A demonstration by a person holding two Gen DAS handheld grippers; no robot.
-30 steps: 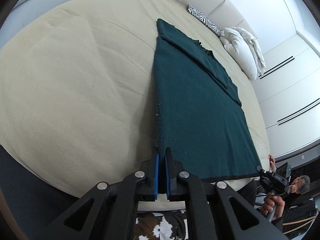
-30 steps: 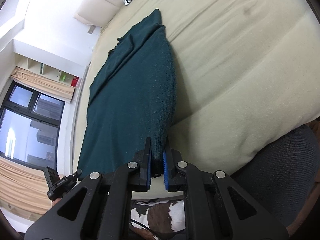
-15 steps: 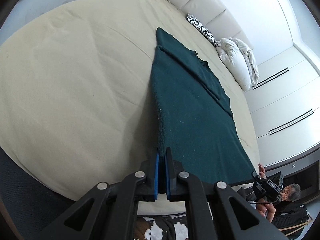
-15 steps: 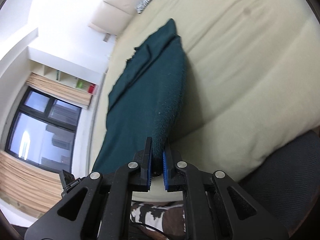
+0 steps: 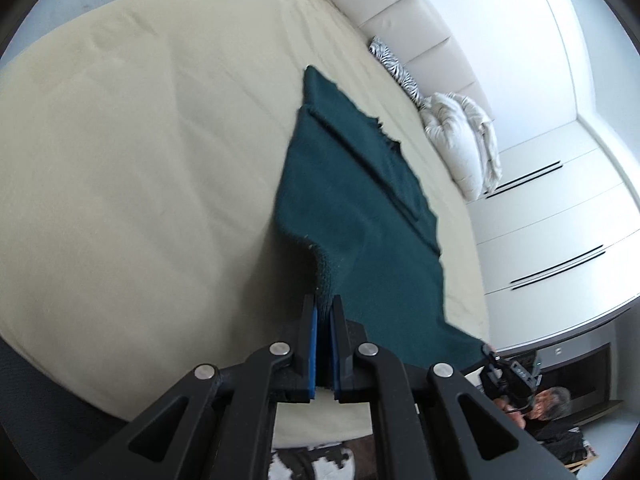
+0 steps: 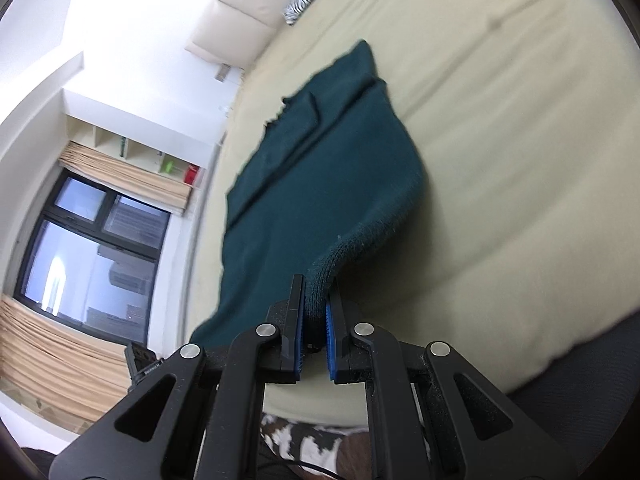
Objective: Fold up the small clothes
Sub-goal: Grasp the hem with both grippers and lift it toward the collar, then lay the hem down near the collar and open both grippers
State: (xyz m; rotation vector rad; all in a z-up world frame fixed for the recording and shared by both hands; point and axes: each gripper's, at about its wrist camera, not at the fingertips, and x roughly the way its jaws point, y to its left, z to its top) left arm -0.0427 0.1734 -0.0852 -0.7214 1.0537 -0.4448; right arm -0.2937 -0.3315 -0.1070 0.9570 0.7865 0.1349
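Observation:
A dark green knitted garment lies lengthwise on a cream bed, its far part flat with a narrower folded layer on top. My left gripper is shut on the garment's near left corner, which is raised off the bed. In the right wrist view the same garment runs away from me, and my right gripper is shut on its near right corner, lifted so the edge curls up from the bed. The other gripper shows small at the garment's far near corner in each view.
A zebra-print cushion and a white bundled duvet lie by the padded headboard. White wardrobe doors stand to the right. A window with tan curtains is on the left side. A dark chair edge sits below the bed.
Both grippers have risen and carried the garment's near corners up off the bed; the near hem, flat a second ago, now hangs lifted and curled. Both views have tilted.

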